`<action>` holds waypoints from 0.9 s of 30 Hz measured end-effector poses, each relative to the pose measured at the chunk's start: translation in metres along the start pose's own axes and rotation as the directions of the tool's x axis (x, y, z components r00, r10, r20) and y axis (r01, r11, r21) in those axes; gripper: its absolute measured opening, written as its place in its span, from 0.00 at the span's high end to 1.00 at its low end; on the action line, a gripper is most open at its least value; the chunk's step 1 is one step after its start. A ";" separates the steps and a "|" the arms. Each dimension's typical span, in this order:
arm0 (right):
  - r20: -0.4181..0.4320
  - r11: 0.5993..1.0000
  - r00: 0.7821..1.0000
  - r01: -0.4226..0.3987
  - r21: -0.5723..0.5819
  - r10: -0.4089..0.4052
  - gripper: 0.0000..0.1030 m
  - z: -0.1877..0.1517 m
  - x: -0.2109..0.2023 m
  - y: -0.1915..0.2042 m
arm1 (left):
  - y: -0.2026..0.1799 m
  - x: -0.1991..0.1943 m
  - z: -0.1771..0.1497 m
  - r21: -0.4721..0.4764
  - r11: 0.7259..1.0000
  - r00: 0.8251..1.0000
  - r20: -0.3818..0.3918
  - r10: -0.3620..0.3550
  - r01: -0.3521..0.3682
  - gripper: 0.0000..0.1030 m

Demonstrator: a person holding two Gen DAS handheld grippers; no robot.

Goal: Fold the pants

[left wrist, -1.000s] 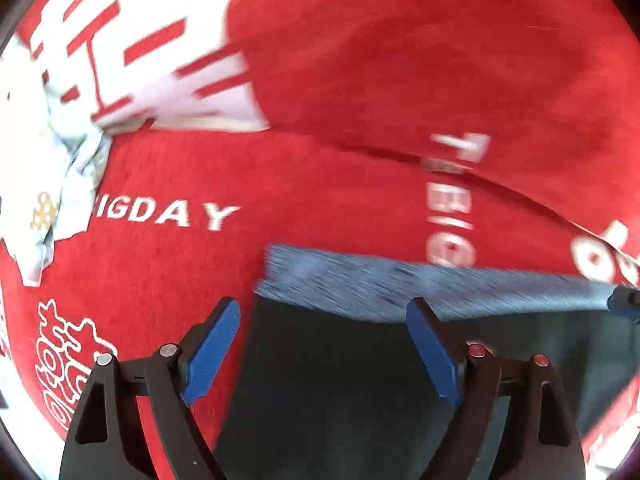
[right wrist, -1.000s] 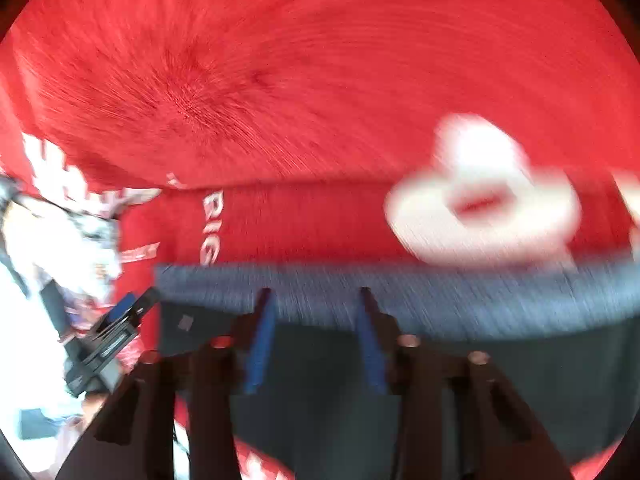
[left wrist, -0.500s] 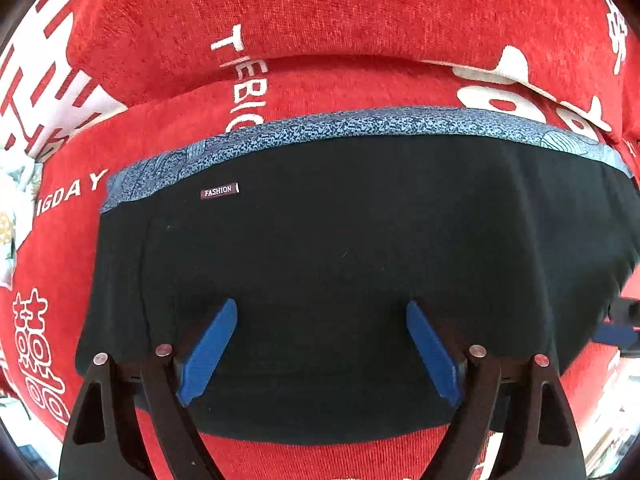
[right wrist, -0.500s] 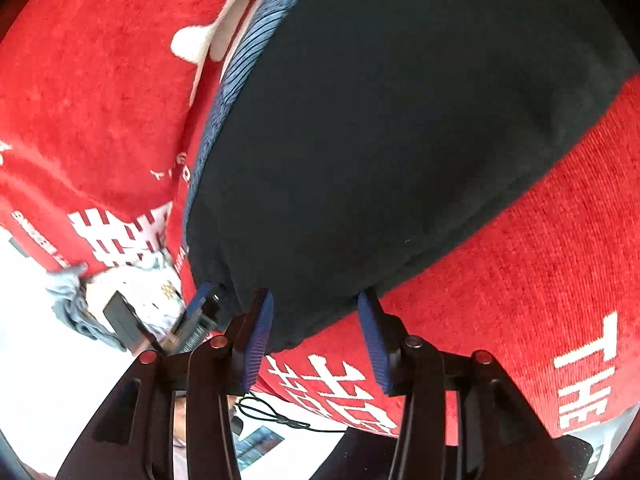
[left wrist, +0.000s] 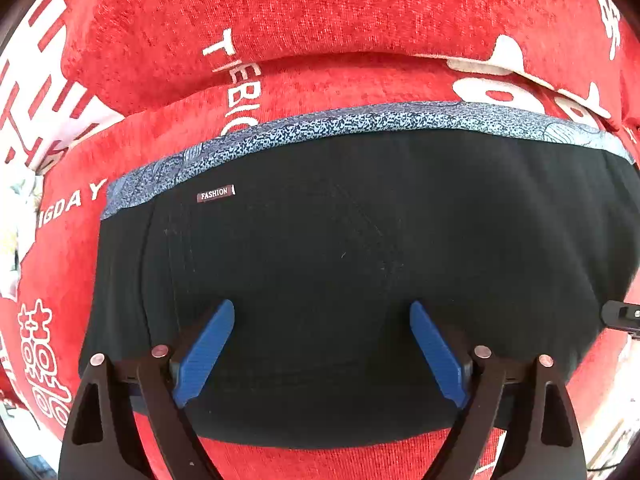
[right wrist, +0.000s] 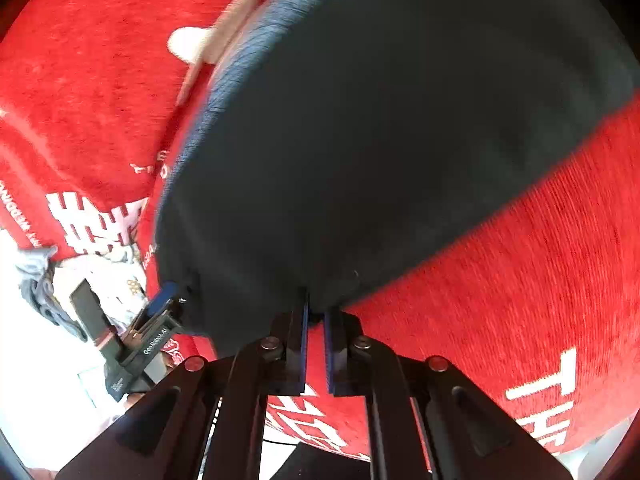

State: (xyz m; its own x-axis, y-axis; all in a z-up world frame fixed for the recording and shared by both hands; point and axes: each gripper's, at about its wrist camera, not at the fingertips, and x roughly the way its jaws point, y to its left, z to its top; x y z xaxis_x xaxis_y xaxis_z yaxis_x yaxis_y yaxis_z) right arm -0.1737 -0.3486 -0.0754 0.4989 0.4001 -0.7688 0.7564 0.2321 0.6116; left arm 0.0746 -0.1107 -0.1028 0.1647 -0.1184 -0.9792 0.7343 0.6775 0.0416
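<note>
The right gripper, parted half a second ago, has pinched shut on the near edge of the pants, which lie flat on the red cloth. The left gripper hovers over them, jaws wide and empty, so a fold looks ready to start.

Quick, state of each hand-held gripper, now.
Left hand-held gripper: open, empty, over the black pants.
Right hand-held gripper: shut on the pants' edge.

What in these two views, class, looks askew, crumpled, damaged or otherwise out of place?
Little stands out. The black pants lie flat and smooth on the red cloth, waistband even. One oddity: a crumpled pale cloth sits bunched at the left edge. The right gripper pinches the pants' edge.
</note>
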 end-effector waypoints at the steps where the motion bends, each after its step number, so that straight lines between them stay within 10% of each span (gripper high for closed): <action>1: 0.000 1.000 1.000 -0.012 0.014 0.012 0.93 -0.001 -0.006 -0.004 | 0.001 -0.001 0.002 -0.010 1.000 1.000 -0.017 0.000 -0.001 0.13; 6: 0.114 0.999 0.993 0.008 0.033 -0.011 0.66 0.013 -0.063 -0.019 | -0.007 -0.027 0.007 -0.041 0.997 0.998 -0.010 -0.061 0.060 0.13; 10: 0.186 0.987 0.982 -0.046 0.155 0.016 0.66 0.043 -0.085 -0.052 | -0.043 -0.034 0.010 -0.007 0.993 0.993 0.003 -0.118 0.118 0.13; 13: 0.183 0.978 0.983 -0.034 0.208 -0.005 0.94 0.051 -0.078 -0.064 | -0.070 -0.015 0.006 0.008 0.992 0.990 -0.060 -0.124 0.124 0.13; 21: 0.217 0.973 0.962 0.126 0.193 -0.167 0.86 0.029 -0.114 -0.083 | -0.086 -0.026 0.007 0.082 0.993 0.995 -0.065 -0.080 0.085 0.13; 27: 0.296 0.976 0.934 0.215 -0.027 -0.198 0.85 0.082 -0.134 -0.053 | -0.150 -0.031 0.041 0.128 0.982 0.990 -0.011 -0.140 0.140 0.13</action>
State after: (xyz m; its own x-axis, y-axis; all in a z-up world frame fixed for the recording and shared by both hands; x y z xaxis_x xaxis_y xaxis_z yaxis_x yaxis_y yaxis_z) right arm -0.2465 -0.4869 -0.0199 0.4416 0.0656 -0.8948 0.8344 0.3366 0.4364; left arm -0.0138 -0.2384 -0.0707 0.0532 -0.2045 -0.9774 0.8281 0.5561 -0.0713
